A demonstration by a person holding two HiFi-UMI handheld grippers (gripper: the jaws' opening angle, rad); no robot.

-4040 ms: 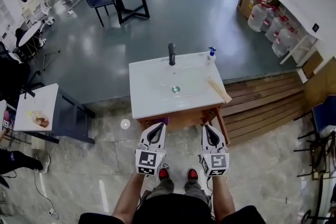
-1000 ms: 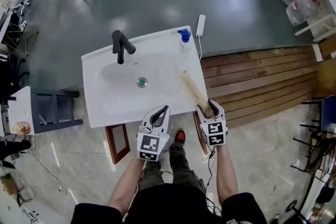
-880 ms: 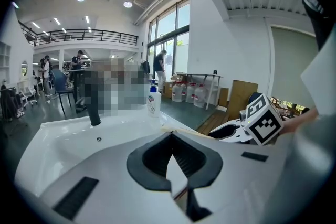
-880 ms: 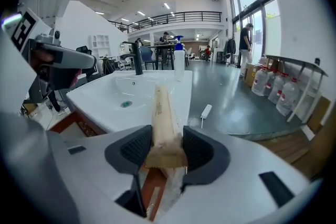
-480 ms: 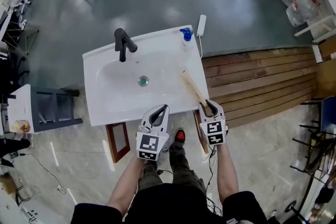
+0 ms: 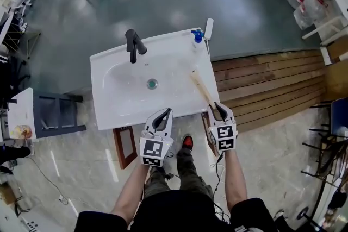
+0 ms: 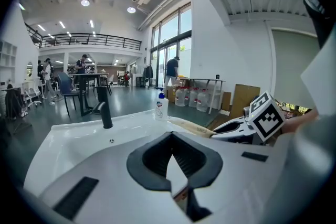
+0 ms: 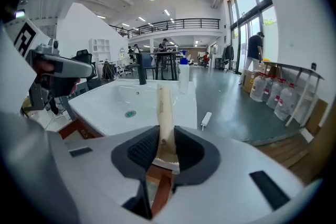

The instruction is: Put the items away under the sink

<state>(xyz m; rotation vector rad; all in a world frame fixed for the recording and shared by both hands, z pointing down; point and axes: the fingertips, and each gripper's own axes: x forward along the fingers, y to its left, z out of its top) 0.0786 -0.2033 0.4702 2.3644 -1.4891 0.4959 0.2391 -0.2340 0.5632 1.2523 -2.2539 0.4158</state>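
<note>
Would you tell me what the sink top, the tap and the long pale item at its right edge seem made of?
The sink top: glossy white ceramic or resin, by its reflections. The tap: matt black coated metal, probably. The long item: cream paper wrapping, it seems, given its serrated end; contents unseen. The right gripper has just been closing its jaws on it.

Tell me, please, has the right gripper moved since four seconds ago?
Yes. The right gripper has come forward from short of the sink to its front right corner; its fingers have just been closing on the wooden stick.
</note>
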